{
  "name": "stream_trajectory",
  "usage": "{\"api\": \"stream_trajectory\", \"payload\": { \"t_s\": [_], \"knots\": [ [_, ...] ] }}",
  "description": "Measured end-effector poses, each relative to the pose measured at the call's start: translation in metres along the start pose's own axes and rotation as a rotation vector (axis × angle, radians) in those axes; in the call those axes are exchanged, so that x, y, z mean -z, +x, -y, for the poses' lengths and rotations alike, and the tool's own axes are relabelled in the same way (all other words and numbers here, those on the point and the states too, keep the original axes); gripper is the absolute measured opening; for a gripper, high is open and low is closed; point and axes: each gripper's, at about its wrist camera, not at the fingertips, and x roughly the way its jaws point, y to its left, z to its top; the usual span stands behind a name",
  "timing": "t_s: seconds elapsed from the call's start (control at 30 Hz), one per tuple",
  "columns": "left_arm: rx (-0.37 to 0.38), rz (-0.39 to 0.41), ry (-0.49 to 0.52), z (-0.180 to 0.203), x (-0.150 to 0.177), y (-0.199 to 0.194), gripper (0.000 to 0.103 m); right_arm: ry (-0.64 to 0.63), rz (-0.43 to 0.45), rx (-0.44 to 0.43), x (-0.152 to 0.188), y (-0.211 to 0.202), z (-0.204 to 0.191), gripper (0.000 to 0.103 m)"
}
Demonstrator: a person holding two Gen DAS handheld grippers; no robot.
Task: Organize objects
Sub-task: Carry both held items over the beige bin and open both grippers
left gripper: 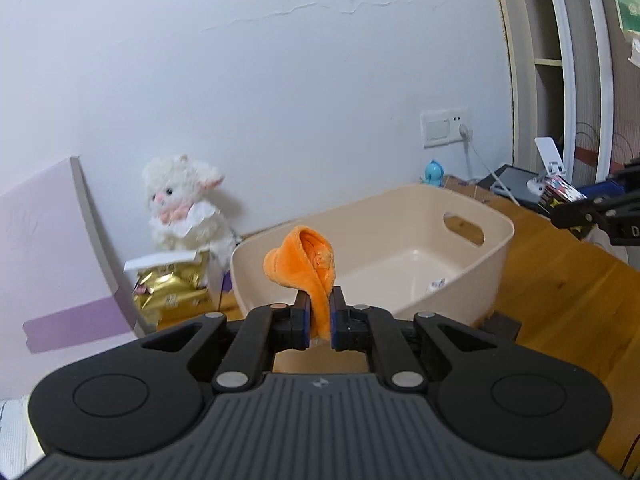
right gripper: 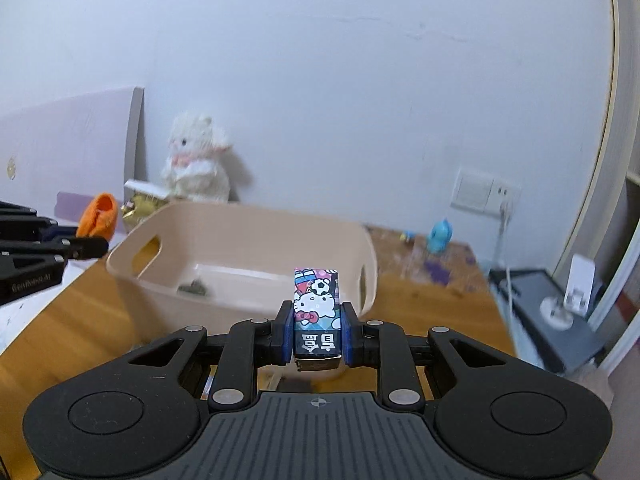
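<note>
As seen from the left wrist:
Left tool (left gripper: 319,322): clamped on an orange cloth (left gripper: 308,264), which stands up out of the jaws and folds over at the top.
Beige bin (left gripper: 472,264): just beyond the tool on the wooden counter (left gripper: 560,300), open side up, handle slot in its far wall; a small item lies on its floor, too small to identify.
White plush toy (left gripper: 184,204): against the wall, left of the bin, above a gold packet (left gripper: 172,292).
Blue figurine (left gripper: 434,173): behind the bin, under the wall socket (left gripper: 446,126).
Right tool: enters at the right edge, holding a patterned box (left gripper: 558,192).

As seen from the right wrist:
Right tool (right gripper: 316,330): clamped on the patterned box (right gripper: 316,308), a small carton with a cartoon cat print, held on end in front of the bin's near wall.
Beige bin (right gripper: 248,236): ahead on the counter (right gripper: 88,320); a small dark item on its floor, blurred.
Left tool: at the left edge, orange cloth (right gripper: 100,216) in its grip, level with the bin's left rim.
White plush toy (right gripper: 196,160): behind the bin.
Blue figurine (right gripper: 440,236): right of the bin.
</note>
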Motion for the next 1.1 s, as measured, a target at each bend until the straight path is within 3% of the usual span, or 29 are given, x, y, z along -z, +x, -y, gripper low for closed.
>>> {"api": "stream_trajectory", "payload": {
  "t_s": [0.43,0.63,0.93,0.97,1.0,1.03,1.07,1.1],
  "knots": [
    [0.003,-0.035,-0.046,0.013,-0.024,0.075,0.011,0.062,-0.025,-0.020,-0.019,0.075,0.002,0.021],
    [0.022,-0.102,-0.068,0.015,-0.019,0.109,0.011,0.072,-0.068,-0.024,-0.018,0.107,0.003,0.021],
    [0.004,-0.208,-0.077,0.023,-0.006,0.143,0.014,0.088,-0.206,-0.030,0.000,0.151,0.012,0.020],
    [-0.001,-0.217,-0.080,0.022,-0.005,0.145,0.015,0.082,-0.204,-0.035,0.001,0.152,0.012,0.021],
    [-0.003,-0.224,-0.083,0.022,-0.004,0.145,0.021,0.073,-0.206,-0.033,0.001,0.152,0.011,0.031],
    [-0.004,-0.224,-0.085,0.021,-0.003,0.143,0.027,0.070,-0.206,-0.039,0.001,0.150,0.011,0.034],
    [-0.010,-0.218,-0.088,0.021,-0.003,0.142,0.040,0.071,-0.201,-0.042,0.000,0.148,0.010,0.037],
    [-0.019,-0.212,-0.091,0.020,-0.004,0.139,0.055,0.072,-0.191,-0.043,0.000,0.145,0.010,0.047]
  ]
}}
